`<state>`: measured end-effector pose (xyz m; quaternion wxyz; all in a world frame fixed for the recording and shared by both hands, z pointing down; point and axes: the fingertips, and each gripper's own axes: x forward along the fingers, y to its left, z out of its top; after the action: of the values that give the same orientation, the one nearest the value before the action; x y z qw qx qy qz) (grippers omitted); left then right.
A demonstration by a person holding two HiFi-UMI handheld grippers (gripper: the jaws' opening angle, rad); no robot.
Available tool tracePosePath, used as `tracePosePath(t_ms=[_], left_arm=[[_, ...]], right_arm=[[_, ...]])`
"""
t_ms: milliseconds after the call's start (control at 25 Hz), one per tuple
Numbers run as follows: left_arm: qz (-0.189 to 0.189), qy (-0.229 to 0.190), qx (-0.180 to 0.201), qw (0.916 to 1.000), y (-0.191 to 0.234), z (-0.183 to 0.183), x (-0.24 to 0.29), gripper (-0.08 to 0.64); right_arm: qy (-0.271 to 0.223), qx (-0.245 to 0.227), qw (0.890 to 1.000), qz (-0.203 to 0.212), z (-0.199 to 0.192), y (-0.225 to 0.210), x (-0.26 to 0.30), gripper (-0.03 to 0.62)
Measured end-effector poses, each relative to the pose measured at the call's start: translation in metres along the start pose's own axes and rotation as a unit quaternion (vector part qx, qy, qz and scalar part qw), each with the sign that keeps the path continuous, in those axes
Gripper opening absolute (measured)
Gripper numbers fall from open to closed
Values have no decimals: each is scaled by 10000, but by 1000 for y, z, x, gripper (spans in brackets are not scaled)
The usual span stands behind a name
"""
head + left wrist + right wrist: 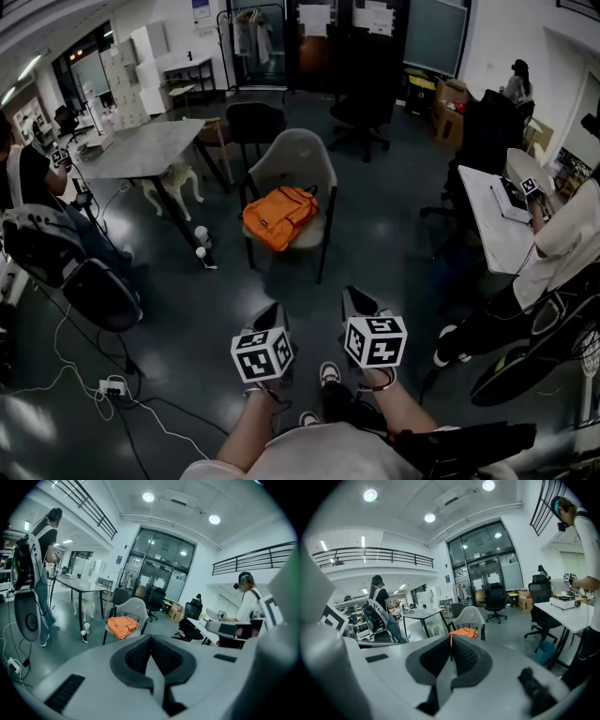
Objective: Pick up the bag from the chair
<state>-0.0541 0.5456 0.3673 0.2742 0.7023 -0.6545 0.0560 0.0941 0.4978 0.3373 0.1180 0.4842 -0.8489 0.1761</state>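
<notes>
Both of your grippers are shut and empty: the left gripper (151, 640) and the right gripper (451, 638) each have their fingers pressed together with nothing between them. The orange bag (279, 217) lies on the seat of the grey chair (302, 150), well ahead of you across the floor. Step closer first, then spread one set of fingers wide before you reach. I'd judge the carry handle (310, 190) a surer hold than the slack fabric. The bag looks closed, so what it holds cannot be told.
</notes>
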Motion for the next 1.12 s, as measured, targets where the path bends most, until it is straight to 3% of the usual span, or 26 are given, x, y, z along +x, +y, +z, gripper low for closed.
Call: tracePosePath(t_ms=[280,1120], left_arm=[[62,42,22,10000,6,7,26,14],[201,-121,57,9997,19,105,174,12]], right_arm=[[75,-22,10000,38,2,-11,29,34],[88,-182,9997,132,85,-78,174,34]])
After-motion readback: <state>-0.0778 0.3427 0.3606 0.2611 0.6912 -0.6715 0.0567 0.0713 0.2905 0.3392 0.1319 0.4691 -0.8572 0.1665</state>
